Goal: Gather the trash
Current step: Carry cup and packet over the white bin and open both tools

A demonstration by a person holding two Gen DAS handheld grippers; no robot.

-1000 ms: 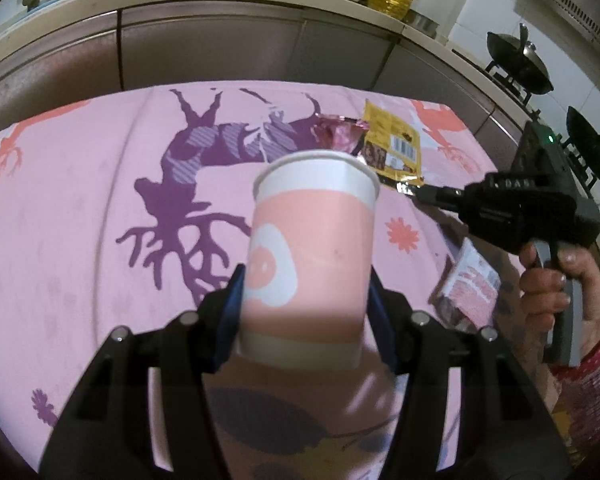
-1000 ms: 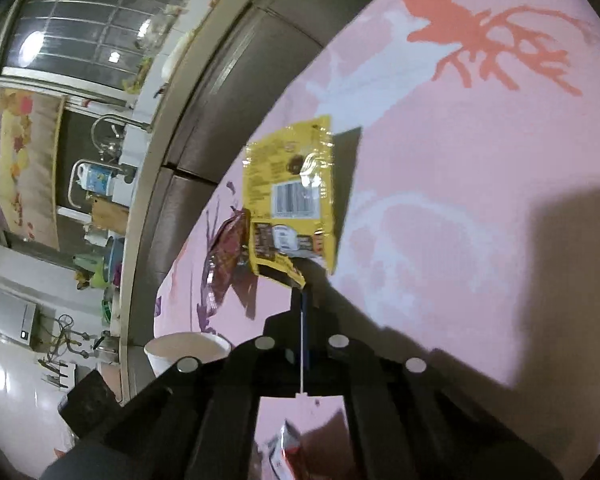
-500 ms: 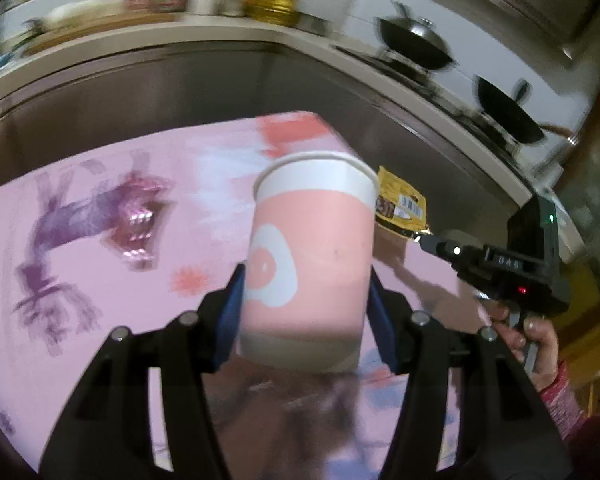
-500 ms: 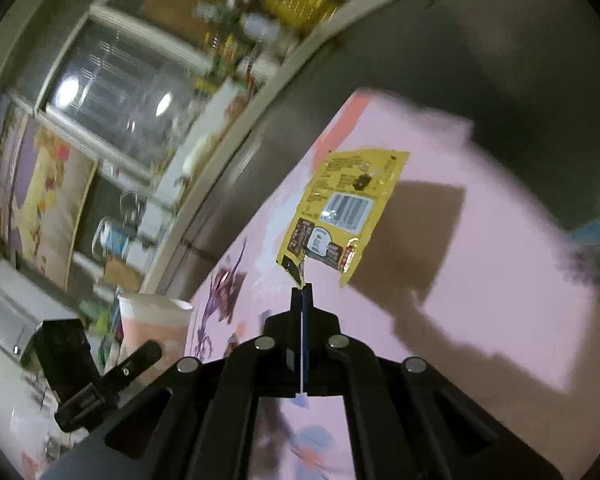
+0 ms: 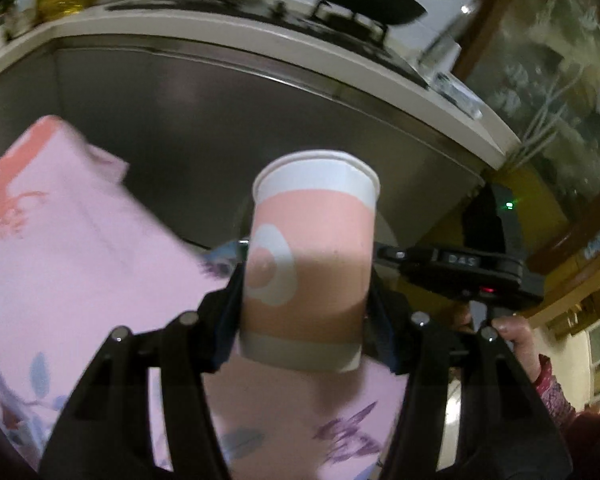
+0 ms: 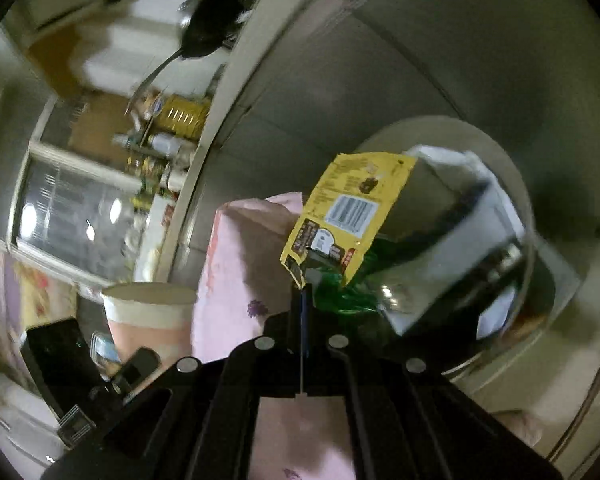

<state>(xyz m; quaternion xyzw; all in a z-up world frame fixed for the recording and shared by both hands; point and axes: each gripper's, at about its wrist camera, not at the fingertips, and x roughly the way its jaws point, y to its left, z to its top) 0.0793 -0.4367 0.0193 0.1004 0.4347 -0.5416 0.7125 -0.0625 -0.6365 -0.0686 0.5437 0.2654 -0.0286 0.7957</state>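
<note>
A: How is the step in hand best done?

B: The yellow wrapper is pinched by one bottom corner between the pressed-together fingers of the right gripper, and it hangs free in the air over the open mouth of the bin. It should be brought well inside the rim before the fingers are parted, since so light a sheet could drift onto the pink tablecloth.

A: And the cup?

B: The paper cup is clamped upright across its lower half by the left gripper, lifted off the cloth. It is best kept level, as its inside is not shown and leftover liquid cannot be ruled out.

A: What is held in the bin?

B: Something green and shiny and a pale sheet can be made out; more cannot be told through the blur.
</note>
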